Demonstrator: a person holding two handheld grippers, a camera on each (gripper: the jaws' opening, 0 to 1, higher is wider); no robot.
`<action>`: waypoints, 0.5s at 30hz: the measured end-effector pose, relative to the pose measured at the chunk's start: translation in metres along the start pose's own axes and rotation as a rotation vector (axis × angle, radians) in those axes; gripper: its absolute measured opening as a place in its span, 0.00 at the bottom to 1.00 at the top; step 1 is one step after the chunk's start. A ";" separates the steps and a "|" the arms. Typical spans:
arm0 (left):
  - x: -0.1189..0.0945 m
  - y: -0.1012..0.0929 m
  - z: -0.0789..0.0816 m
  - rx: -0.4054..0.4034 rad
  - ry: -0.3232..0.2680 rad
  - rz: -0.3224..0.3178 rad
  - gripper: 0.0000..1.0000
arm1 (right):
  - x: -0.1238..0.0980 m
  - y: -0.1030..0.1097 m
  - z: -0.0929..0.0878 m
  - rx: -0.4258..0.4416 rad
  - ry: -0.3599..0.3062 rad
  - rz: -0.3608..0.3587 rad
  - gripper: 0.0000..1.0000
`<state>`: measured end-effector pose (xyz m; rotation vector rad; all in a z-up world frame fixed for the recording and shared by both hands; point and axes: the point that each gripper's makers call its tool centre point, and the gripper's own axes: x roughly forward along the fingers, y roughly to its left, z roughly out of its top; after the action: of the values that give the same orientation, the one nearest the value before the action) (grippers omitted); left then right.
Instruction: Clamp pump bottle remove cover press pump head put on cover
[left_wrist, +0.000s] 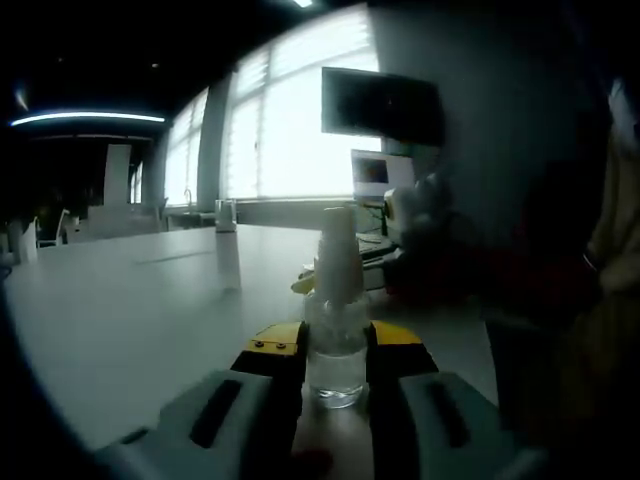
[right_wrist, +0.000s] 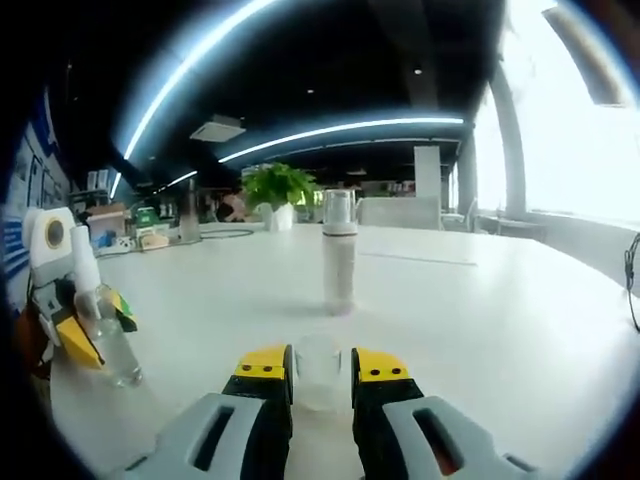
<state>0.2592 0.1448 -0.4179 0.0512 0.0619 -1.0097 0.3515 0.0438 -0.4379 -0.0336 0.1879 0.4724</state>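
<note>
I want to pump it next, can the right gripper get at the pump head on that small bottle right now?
Probably not yet. The right gripper is shut on the clear cover, so its jaws are occupied. The pump head itself stands uncovered above the left gripper clamping the bottle.

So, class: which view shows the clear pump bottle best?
The left gripper view: the pump bottle stands centred and close between that tool's jaws. The right gripper view shows it small at the left edge, tilted and partly covered by yellow pads.
</note>
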 end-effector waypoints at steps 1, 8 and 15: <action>0.000 0.000 0.000 0.000 0.000 0.000 0.15 | 0.000 -0.001 0.000 0.002 0.000 0.000 0.18; 0.000 0.000 0.000 -0.001 0.000 0.000 0.15 | 0.001 -0.001 0.001 0.001 -0.002 0.002 0.18; 0.000 0.000 0.000 -0.001 0.000 0.000 0.15 | -0.001 0.001 0.001 0.003 -0.006 0.006 0.18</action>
<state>0.2594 0.1446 -0.4177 0.0506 0.0619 -1.0101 0.3505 0.0445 -0.4368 -0.0285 0.1828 0.4778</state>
